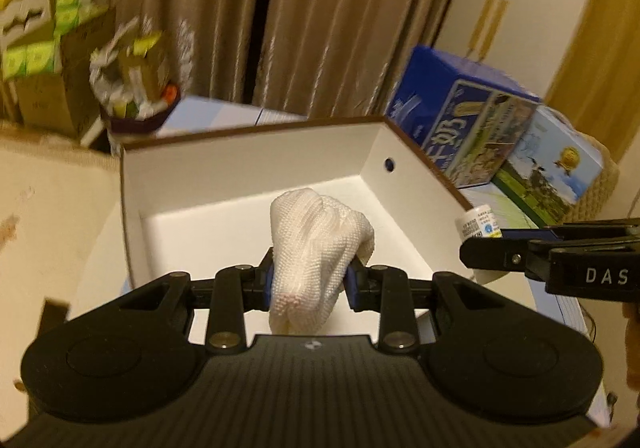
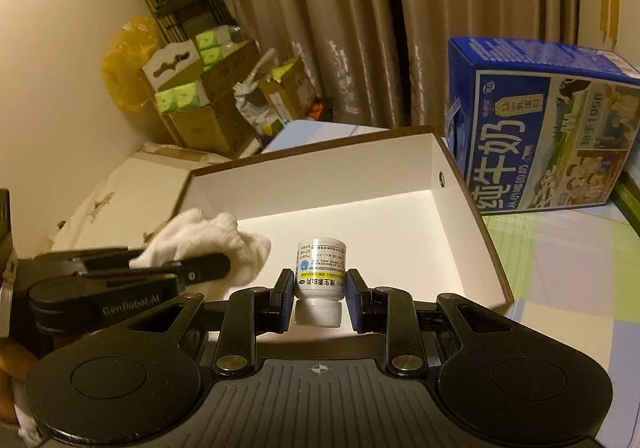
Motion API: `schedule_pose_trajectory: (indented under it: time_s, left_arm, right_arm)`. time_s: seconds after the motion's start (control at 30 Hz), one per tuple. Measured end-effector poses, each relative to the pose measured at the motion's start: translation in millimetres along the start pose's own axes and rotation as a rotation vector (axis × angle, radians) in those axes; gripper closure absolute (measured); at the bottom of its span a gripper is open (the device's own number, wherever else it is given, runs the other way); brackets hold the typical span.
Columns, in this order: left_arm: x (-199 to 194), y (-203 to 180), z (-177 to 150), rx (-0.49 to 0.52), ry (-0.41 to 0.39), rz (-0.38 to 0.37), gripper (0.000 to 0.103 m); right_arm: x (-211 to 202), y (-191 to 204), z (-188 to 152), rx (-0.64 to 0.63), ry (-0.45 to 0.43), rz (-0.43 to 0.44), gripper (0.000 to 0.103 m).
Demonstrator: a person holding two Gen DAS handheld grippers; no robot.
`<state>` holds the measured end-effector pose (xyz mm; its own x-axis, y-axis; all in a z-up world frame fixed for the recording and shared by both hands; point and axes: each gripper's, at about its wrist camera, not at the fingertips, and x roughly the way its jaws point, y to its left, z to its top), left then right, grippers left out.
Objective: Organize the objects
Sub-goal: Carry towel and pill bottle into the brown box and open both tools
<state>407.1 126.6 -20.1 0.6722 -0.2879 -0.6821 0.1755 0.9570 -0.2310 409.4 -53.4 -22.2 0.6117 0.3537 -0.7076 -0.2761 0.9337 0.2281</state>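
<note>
A white open box [image 1: 248, 163] with a brown rim lies in front of both grippers, its far wall [image 2: 320, 183] facing me. My left gripper [image 1: 310, 276] is shut on a bunched white knitted cloth [image 1: 316, 236], held over the box's near left part. In the right wrist view the cloth [image 2: 208, 240] hangs from the left gripper [image 2: 216, 268]. My right gripper [image 2: 320, 292] is shut on a small white pill bottle [image 2: 320, 268], cap towards the camera, above the box's near edge. The left wrist view shows that bottle [image 1: 478, 224] at the tip of the right gripper [image 1: 488, 252].
A blue milk carton case [image 2: 540, 135] stands right of the box, with a second printed case [image 1: 552, 171] beside it. Cardboard boxes with green packs [image 2: 192, 95] pile up at the back left before beige curtains [image 2: 340, 27]. A checked cloth surface [image 2: 560, 268] lies to the right.
</note>
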Motion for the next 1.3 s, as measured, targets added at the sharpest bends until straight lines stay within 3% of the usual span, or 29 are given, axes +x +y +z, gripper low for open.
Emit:
schedule_pose_trajectory:
  time_s: [0.27,0.63,1.0,1.07,1.13,1.3]
  left_arm:
    - [56.8,10.4,-2.7,-0.152,0.134,-0.012,0.076]
    - [98.3,9.2,-14.9,-0.173,0.263,0.005,0.075]
    - [91.6,7.6,-10.7,-0.134,0.258,0.007,0.042]
    - [86.0,7.2,-8.2,-0.106,0.24,0.024,0.032]
    - [79.6,7.2,-6.1,-0.078,0.22,0.038,0.03]
    - [63.0,8.1,-2.2,-0.043,0.187,0.054,0.026]
  right_arm:
    - [60.5,-29.5,5.2,0.023,0.124,-0.039,0.078]
    - [105.7,-48.8,-0.9,0.013,0.253,-0.065,0.078]
    - [105.6,-60.4,2.9,0.023,0.27,-0.048,0.078]
    - [102.9,-62.1,4.4,0.023,0.247,-0.036,0.072]
    - [98.4,-63.4,6.3,0.025,0.227,-0.021,0.056]
    - [76.8,-62.2,7.0,0.035,0.172,-0.028,0.052]
